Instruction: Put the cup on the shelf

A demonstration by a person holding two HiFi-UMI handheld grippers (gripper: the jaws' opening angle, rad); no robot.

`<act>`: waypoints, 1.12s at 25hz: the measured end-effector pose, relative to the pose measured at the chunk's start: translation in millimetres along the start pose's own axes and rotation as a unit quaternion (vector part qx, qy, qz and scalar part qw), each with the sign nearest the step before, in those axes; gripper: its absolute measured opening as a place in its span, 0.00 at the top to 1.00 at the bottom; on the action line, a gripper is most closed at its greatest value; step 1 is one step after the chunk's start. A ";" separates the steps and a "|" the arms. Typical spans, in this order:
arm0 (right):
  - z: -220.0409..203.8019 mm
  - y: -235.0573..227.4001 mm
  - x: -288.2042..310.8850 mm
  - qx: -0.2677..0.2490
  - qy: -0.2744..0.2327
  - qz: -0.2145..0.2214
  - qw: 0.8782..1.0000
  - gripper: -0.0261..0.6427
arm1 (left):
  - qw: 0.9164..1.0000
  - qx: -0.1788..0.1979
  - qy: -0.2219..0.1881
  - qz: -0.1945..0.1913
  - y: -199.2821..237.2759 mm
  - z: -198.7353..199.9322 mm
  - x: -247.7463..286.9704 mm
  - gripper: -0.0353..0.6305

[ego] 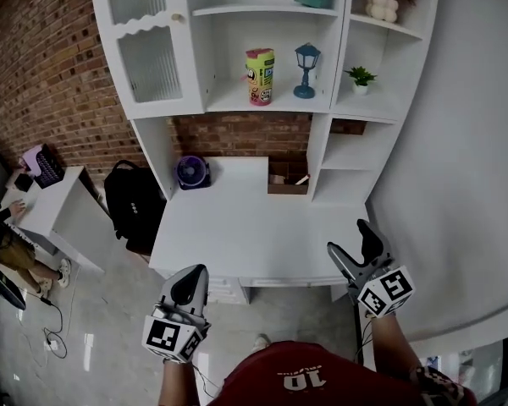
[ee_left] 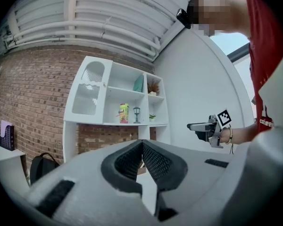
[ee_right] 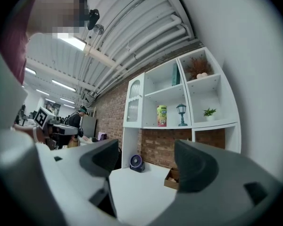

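Looks done from here, spotting the cup [ego: 260,76] upright on the shelf [ego: 229,105], well ahead of both sets of jaws, with the left gripper [ego: 190,283] pinched together on nothing and the right gripper [ego: 353,245] spread wide, empty.

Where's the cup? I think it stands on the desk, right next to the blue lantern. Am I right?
Not quite. The cup is right next to the blue lantern, but it stands on the shelf, not on the desk below. The head view shows it.
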State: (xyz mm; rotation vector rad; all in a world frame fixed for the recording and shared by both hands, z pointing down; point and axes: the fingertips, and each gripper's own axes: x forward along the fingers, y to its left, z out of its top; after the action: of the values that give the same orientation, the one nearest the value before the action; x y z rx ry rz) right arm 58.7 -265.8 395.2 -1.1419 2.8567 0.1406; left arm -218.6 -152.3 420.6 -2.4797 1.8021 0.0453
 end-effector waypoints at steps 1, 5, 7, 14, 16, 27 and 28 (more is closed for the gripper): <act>0.5 0.6 -12.8 0.001 0.001 -0.001 1.000 0.43 | 1.000 0.000 -0.001 -0.009 -12.0 0.3 0.7 0.95; 0.8 2.4 -64.8 0.011 0.006 -0.001 1.000 0.43 | 0.999 -0.006 0.007 -0.035 -65.2 4.8 -1.4 0.95; 0.9 3.3 -90.0 0.017 0.005 -0.005 1.000 0.43 | 0.999 -0.006 0.013 -0.045 -89.9 7.8 -6.0 0.95; 0.6 12.4 -148.1 0.050 -0.008 -0.014 0.999 0.45 | 0.999 0.002 0.021 -0.045 -140.6 18.0 -32.4 0.95; 1.4 17.1 -155.4 0.051 -0.008 -0.015 0.999 0.46 | 0.999 -0.002 0.019 -0.046 -144.1 19.3 -37.4 0.95; 29.2 32.2 -156.8 0.022 -0.025 -0.036 0.999 0.68 | 0.995 0.046 0.017 -0.082 -141.5 37.4 -29.6 0.95; 29.7 35.6 -152.7 0.021 -0.025 -0.035 0.999 0.71 | 0.995 0.051 0.021 -0.083 -137.8 34.7 -32.6 0.95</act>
State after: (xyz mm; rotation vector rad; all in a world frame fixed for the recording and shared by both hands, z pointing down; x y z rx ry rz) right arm 145.4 -132.5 381.8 -1.2114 2.7581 0.1042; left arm -96.9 -76.4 394.2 -2.5637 1.5638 -0.1064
